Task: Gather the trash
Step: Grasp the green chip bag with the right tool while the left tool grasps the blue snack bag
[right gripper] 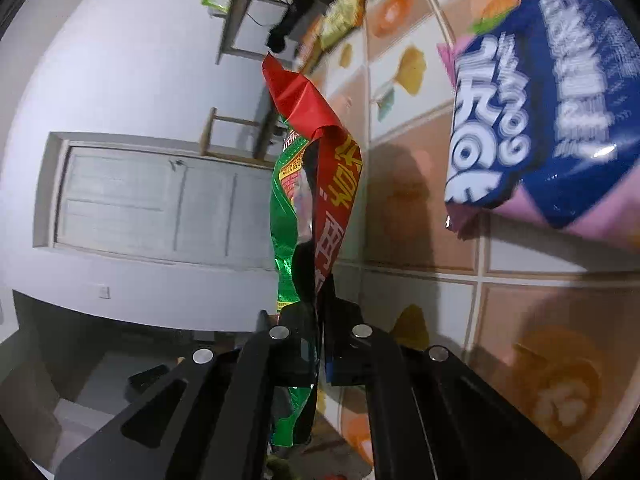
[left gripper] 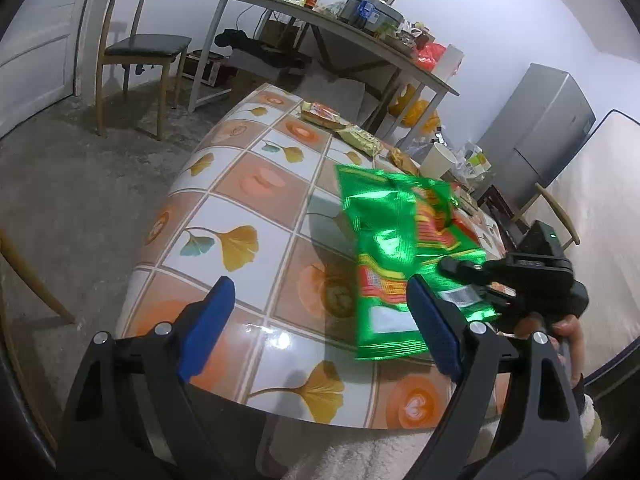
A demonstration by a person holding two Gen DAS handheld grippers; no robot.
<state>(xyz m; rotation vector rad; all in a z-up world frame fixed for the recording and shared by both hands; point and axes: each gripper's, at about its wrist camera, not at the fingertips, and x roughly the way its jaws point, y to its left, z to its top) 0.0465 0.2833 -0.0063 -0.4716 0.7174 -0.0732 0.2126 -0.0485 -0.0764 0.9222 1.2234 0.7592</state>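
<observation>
My left gripper (left gripper: pixel 316 328) sits nearest the lens, jaws wide, nothing between them. My right gripper (right gripper: pixel 320 344) is clamped on the green foil packet (left gripper: pixel 400 256), which hangs lifted over the tiled table (left gripper: pixel 248 184). Light, crinkly, slippery; I judge an edge pinch best. The table edge is close, with open floor beyond. A blue-and-pink packet (right gripper: pixel 552 112) lies alongside.

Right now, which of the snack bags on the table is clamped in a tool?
The green bag. The right tool is shut on its edge, lifting it off the table. The yellow bags at the far edge and the blue-and-pink bag lie untouched.
</observation>
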